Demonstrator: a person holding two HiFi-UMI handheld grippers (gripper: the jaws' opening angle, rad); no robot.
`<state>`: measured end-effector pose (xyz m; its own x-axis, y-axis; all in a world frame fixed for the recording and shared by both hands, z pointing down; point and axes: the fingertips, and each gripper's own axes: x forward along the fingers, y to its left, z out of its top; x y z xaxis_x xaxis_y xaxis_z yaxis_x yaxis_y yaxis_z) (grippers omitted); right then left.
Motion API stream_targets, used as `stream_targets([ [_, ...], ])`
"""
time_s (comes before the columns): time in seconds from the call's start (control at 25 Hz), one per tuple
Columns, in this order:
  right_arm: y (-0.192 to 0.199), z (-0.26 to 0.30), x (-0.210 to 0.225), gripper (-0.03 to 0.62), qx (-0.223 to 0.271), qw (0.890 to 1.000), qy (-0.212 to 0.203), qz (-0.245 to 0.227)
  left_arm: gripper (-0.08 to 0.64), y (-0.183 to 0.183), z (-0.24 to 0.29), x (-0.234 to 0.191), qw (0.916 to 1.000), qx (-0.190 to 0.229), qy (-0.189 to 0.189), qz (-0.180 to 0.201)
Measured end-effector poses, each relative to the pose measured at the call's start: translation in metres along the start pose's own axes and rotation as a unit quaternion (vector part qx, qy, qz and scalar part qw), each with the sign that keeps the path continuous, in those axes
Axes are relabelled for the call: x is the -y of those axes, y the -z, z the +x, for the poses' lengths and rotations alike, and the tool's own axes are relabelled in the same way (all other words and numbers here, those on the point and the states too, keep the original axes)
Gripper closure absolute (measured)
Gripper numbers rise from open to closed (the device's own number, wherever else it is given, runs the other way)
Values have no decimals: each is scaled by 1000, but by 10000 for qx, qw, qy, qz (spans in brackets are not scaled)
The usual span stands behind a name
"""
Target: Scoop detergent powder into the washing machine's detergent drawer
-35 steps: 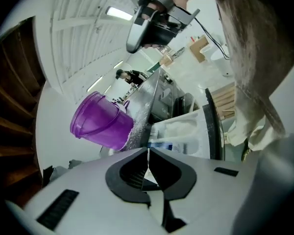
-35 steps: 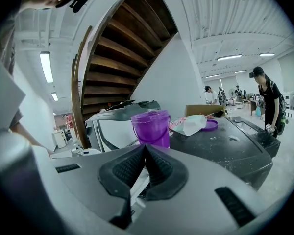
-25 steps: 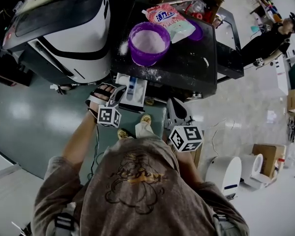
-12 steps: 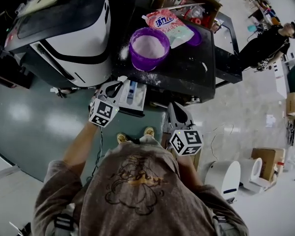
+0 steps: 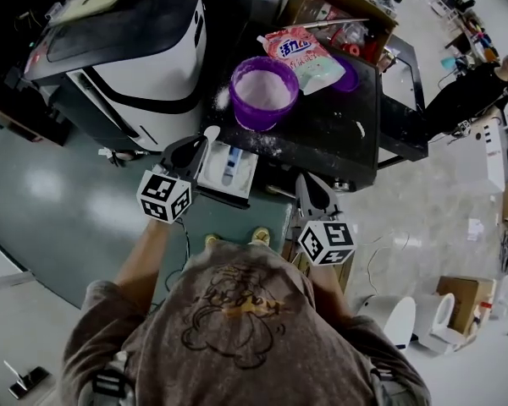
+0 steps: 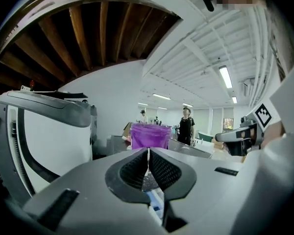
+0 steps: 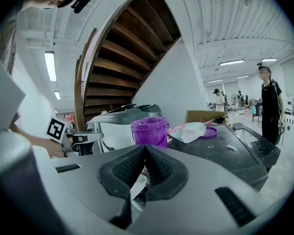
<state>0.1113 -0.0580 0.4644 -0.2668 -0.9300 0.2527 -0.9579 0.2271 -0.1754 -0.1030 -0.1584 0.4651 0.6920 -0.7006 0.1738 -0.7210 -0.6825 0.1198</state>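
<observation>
The white detergent drawer point(image 5: 247, 172) stands pulled out from the front of the black-topped unit point(image 5: 322, 134). A purple tub point(image 5: 262, 91) of white powder sits on that top, behind the drawer. My left gripper point(image 5: 199, 145) hovers at the drawer's left edge. Its jaws are shut on a thin white scoop point(image 5: 210, 132), which shows as a sliver in the left gripper view point(image 6: 148, 153). My right gripper point(image 5: 305, 184) hangs to the drawer's right, shut and empty point(image 7: 145, 148). The tub point(image 7: 149, 131) stands ahead of it.
A white and black washing machine point(image 5: 144, 66) stands left of the unit. A detergent bag point(image 5: 309, 53), a purple lid point(image 5: 349, 74) and spilled powder lie on the top. A cardboard box point(image 5: 339, 11) sits behind. A person point(image 5: 474, 91) stands at the far right.
My left gripper has turned and drawn back a little from the drawer's left edge. The right gripper has hardly moved.
</observation>
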Motion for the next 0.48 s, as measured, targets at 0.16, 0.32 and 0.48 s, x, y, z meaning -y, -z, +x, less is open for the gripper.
stream_targets([
  [0.16,-9,3,6,591,69,9999,-98,-28,537,-22,-11,10,9996,221,-170,-27],
  [0.32,-16,5,10,591,141,9997,-171,-41,537,-42,-21,20,9985,423,-344,-24],
  [0.48,-19,5,14,591,201,9996,-210,-52,537,-50,-29,31,9973,517,-507,81],
])
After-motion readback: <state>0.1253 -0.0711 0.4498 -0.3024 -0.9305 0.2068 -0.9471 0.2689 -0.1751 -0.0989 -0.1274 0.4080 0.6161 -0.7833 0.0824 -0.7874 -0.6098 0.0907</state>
